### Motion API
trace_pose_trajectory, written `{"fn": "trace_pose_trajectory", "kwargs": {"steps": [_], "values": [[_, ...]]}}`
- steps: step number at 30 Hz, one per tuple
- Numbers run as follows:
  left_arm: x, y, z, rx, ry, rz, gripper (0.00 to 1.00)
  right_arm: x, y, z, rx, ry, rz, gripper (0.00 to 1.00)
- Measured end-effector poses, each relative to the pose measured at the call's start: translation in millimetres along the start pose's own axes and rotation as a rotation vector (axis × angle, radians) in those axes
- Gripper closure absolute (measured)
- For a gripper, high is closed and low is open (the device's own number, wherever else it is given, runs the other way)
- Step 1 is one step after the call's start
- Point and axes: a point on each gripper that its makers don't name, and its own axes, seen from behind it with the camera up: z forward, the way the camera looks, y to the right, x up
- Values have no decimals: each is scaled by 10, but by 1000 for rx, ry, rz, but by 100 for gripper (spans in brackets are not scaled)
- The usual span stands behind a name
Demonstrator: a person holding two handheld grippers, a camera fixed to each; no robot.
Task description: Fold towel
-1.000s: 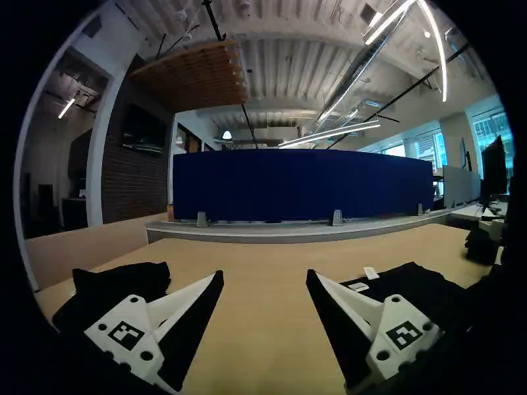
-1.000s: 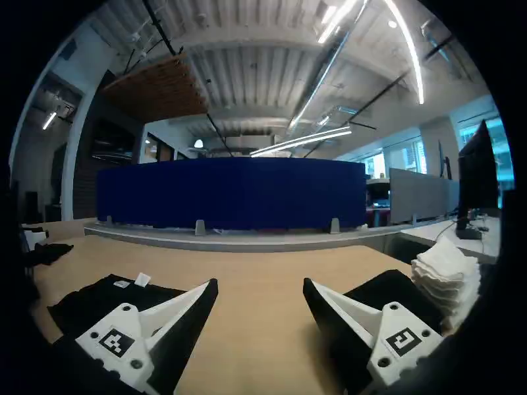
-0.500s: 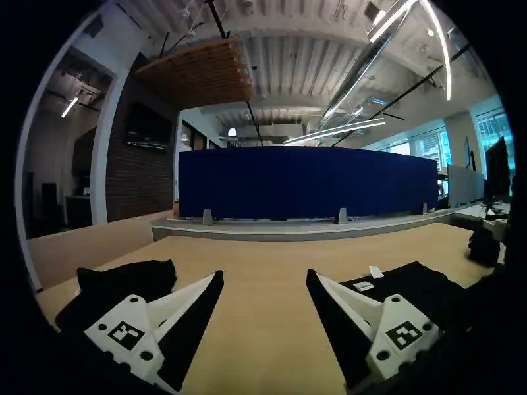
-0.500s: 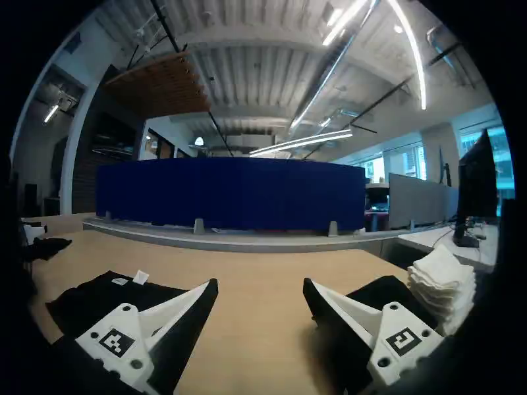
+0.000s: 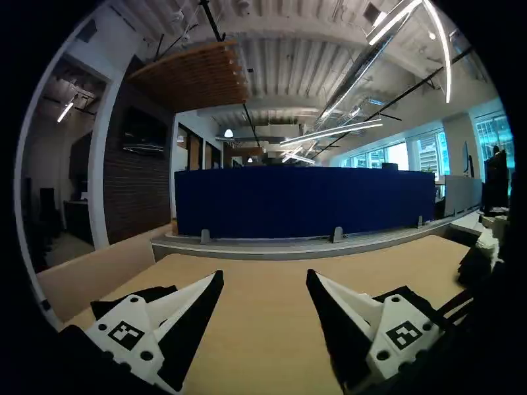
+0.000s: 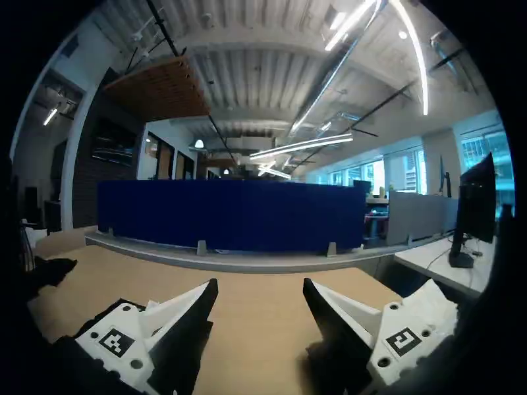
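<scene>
A black towel (image 5: 153, 291) lies flat on the light wooden table (image 5: 263, 309), low in the left gripper view. It shows past both fingers of my left gripper (image 5: 263, 275), with another part at the right (image 5: 410, 293). This gripper is open with nothing between its fingers. In the right gripper view the same black towel (image 6: 99, 317) peeks out beside the left finger. My right gripper (image 6: 259, 283) is also open and holds nothing. Both grippers hover above the table, over the towel's near edge.
A blue partition (image 5: 303, 201) on a grey rail closes off the table's far side. A stack of white towels (image 6: 431, 294) sits at the right behind my right finger. A dark cloth (image 6: 56, 270) lies far left. A monitor (image 6: 474, 210) stands on the neighbouring desk.
Both views have lifted: the towel and the white stack sit lower and are more hidden by the fingers, and more of the room shows above the partition. Both grippers stay open.
</scene>
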Motion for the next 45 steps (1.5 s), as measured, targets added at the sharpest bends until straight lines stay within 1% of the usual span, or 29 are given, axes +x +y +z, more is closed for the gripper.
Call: {"fn": "trace_pose_trajectory", "kwargs": {"steps": [7, 13, 18, 21, 24, 27, 30, 36, 39, 45], "values": [[435, 48, -80, -13, -26, -10, 7, 518, -20, -44, -5, -15, -3, 0], [722, 83, -125, -23, -46, -18, 7, 830, -50, -81, -9, -27, -5, 0], [902, 131, -124, -34, -60, -32, 7, 1028, -72, -80, -2, -29, 9, 0], [976, 163, -130, -47, -63, -42, 7, 1076, -80, -60, 8, -30, 7, 0], [1005, 206, -136, -66, -73, -36, 7, 1092, -109, -38, 29, -39, -5, 0], [1011, 282, -136, -101, -86, -17, 7, 1093, -183, -23, 61, -53, -22, 0], [1008, 372, -138, -142, -103, 4, 7, 1085, -285, -21, 107, -73, -41, 0], [923, 651, -167, -262, -151, 43, 7, 1091, -489, -40, 207, -108, -70, 0], [885, 780, -192, -316, -175, 65, 7, 1062, -592, -66, 252, -137, -91, 0], [825, 962, -250, -406, -212, 77, 7, 950, -779, -134, 340, -200, -144, 0]]}}
